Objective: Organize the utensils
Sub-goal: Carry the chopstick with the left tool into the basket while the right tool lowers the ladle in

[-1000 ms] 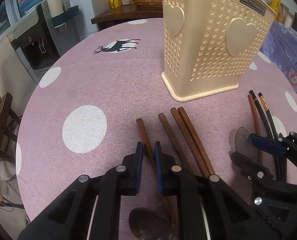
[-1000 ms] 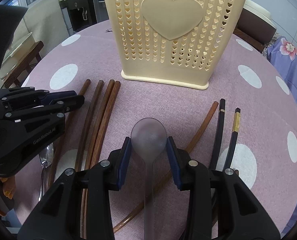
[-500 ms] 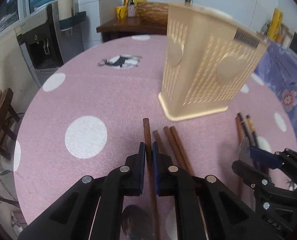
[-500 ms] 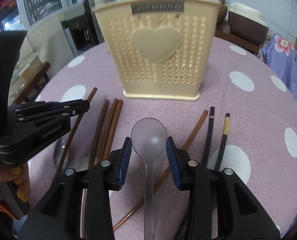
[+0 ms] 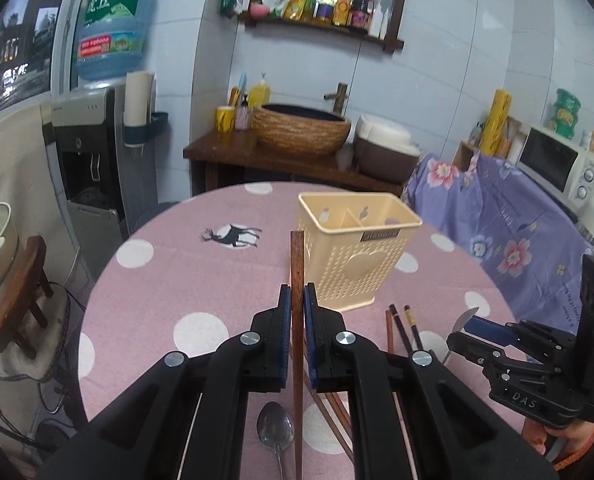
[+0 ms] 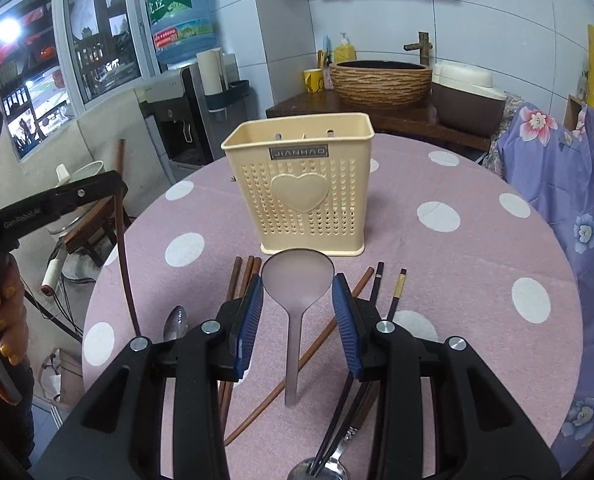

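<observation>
The left gripper (image 5: 295, 304) is clenched on a brown chopstick (image 5: 296, 264), whose long axis runs along the fingers and past them, tip toward the holder (image 5: 361, 256); the holder stands ahead and a little right of that tip, its open top showing a divider and two compartments. The right gripper (image 6: 297, 300) clasps a translucent spoon (image 6: 297, 276) by the bowl, handle trailing back under the camera; the holder (image 6: 303, 188) sits straight ahead of it, heart side facing, beyond the spoon.

Both tools look lifted clear of the table (image 6: 437, 280); neither is plainly nearer, so I judge either could drop its piece in first, though each must rise above the rim and tip its utensil upright.

Left on the cloth: three brown chopsticks (image 6: 245, 276) near left, one slanting brown stick (image 6: 325, 332), two black ones (image 6: 385, 292) near right, a steel spoon (image 5: 275, 436) at the near edge. The two grippers converging on one narrow mouth could collide.
</observation>
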`<act>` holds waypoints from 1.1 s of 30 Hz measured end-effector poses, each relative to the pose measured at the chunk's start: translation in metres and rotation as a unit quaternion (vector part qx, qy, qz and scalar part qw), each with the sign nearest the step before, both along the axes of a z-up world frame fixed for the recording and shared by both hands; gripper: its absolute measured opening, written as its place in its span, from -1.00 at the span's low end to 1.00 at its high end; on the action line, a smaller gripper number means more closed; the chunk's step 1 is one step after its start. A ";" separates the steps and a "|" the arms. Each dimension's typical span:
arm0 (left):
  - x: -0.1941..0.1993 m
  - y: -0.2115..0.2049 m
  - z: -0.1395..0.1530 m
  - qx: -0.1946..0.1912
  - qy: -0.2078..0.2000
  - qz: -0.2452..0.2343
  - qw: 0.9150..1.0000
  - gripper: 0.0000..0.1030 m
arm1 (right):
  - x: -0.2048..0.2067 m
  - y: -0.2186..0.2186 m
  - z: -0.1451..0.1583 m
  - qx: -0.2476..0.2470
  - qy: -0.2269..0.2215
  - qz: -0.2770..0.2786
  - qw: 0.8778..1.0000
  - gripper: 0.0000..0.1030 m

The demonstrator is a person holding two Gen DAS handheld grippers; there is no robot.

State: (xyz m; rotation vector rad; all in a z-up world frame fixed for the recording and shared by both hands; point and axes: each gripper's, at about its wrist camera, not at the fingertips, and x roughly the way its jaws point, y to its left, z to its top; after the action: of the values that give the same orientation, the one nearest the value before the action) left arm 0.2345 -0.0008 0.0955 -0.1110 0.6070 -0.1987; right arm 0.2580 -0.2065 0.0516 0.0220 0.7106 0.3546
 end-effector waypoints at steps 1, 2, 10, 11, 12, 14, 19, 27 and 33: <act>-0.004 0.001 0.003 -0.001 -0.005 0.000 1.000 -0.85 | -0.002 -0.001 0.003 0.000 -0.002 0.000 1.000 -0.29; -0.006 0.002 0.005 -0.002 -0.011 -0.002 1.000 -0.85 | -0.003 -0.001 0.004 -0.002 -0.003 0.000 1.000 -0.29; -0.013 0.007 0.012 0.000 -0.028 -0.002 1.000 -0.85 | -0.007 -0.005 0.006 0.002 0.000 -0.006 1.000 -0.29; -0.014 0.008 0.013 0.000 -0.030 -0.002 1.000 -0.85 | -0.007 -0.005 0.006 0.001 -0.001 -0.006 1.000 -0.29; -0.014 0.008 0.014 0.000 -0.032 -0.003 0.999 -0.85 | -0.008 -0.005 0.006 0.000 -0.002 -0.007 1.000 -0.29; -0.016 0.010 0.017 -0.002 -0.036 -0.004 0.999 -0.85 | -0.008 -0.006 0.008 0.002 -0.003 -0.007 1.000 -0.29; -0.018 0.012 0.029 -0.006 -0.046 -0.007 0.999 -0.85 | -0.007 -0.006 0.014 0.006 -0.006 -0.002 1.000 -0.29; 0.001 0.013 0.104 -0.024 -0.109 -0.001 0.994 -0.85 | 0.015 -0.009 0.083 0.028 -0.069 -0.003 0.997 -0.29; 0.044 -0.003 0.167 -0.041 -0.174 0.015 0.984 -0.85 | 0.058 -0.005 0.156 0.044 -0.140 -0.044 0.988 -0.29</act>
State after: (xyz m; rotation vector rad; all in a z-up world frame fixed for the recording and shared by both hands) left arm 0.2785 -0.0035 0.2623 -0.1616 0.2481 -0.2090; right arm 0.3159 -0.2116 0.2077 0.0858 0.4132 0.2963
